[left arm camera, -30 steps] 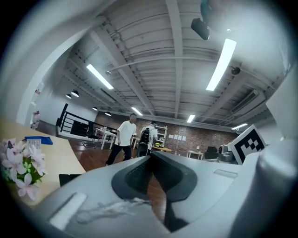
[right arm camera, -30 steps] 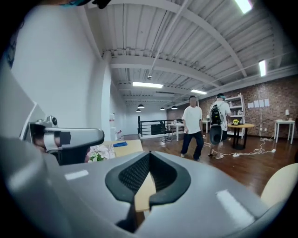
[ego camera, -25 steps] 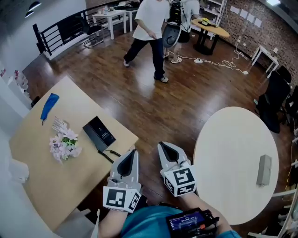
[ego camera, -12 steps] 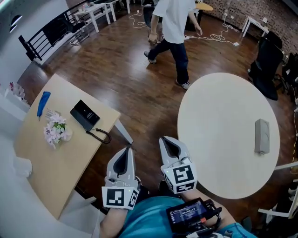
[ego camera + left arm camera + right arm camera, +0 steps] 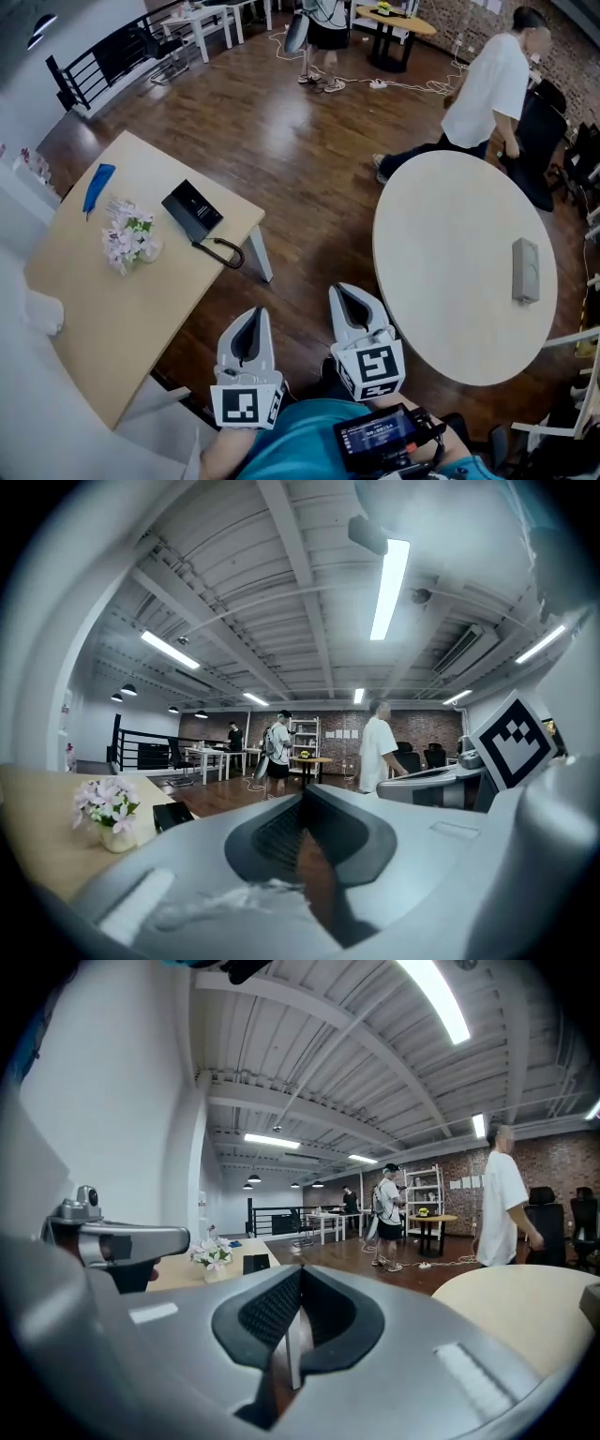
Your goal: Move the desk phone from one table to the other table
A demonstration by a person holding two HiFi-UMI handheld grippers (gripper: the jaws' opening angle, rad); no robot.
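Holding left tongs (image 5: 254,325) and right tongs (image 5: 349,306) clenched, empty; yet to carry desk phone (image 5: 192,210) from left surface (image 5: 112,309) to right surface (image 5: 450,281).

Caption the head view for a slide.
Left gripper and right gripper, both shut, hover between rectangular wooden table holding black desk phone and round cream table.

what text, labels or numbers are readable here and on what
None can be read.
Black chest-mounted device screen: characters too small.
Black desk phone: no legible print.
White paper sheets on brick wall: too small.
Black-and-white marker cubes: square patterns, no letters.
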